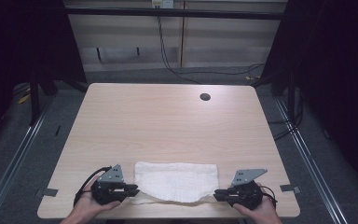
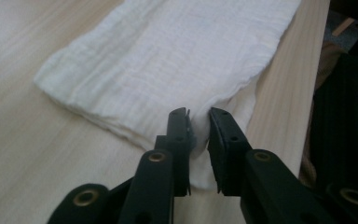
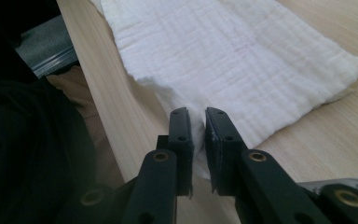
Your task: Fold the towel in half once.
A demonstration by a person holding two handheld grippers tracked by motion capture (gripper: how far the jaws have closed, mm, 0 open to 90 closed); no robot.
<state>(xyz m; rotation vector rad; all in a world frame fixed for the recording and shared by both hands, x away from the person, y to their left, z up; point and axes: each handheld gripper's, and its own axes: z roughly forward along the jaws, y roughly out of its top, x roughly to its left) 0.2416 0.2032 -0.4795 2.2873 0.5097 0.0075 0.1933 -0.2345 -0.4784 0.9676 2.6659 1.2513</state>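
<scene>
- The folded white cloth lies at the table's near edge: soft, light, floppy.
- My left gripper and right gripper each stand slightly parted around a near corner, barely pinching.
- I'd grip the corners.

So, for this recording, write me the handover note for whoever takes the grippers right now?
Left gripper: at the near left corner of the folded white woven cloth, jaws slightly parted, cloth between them, no firm pinch visible.
Right gripper: same at the near right corner.
Cloth: folded into a band, flat near the front edge of the light wooden table; its near corners are pulled outward.
Done: one fold appears laid down.
Left: probably let go fully, then fold again or smooth.
</scene>
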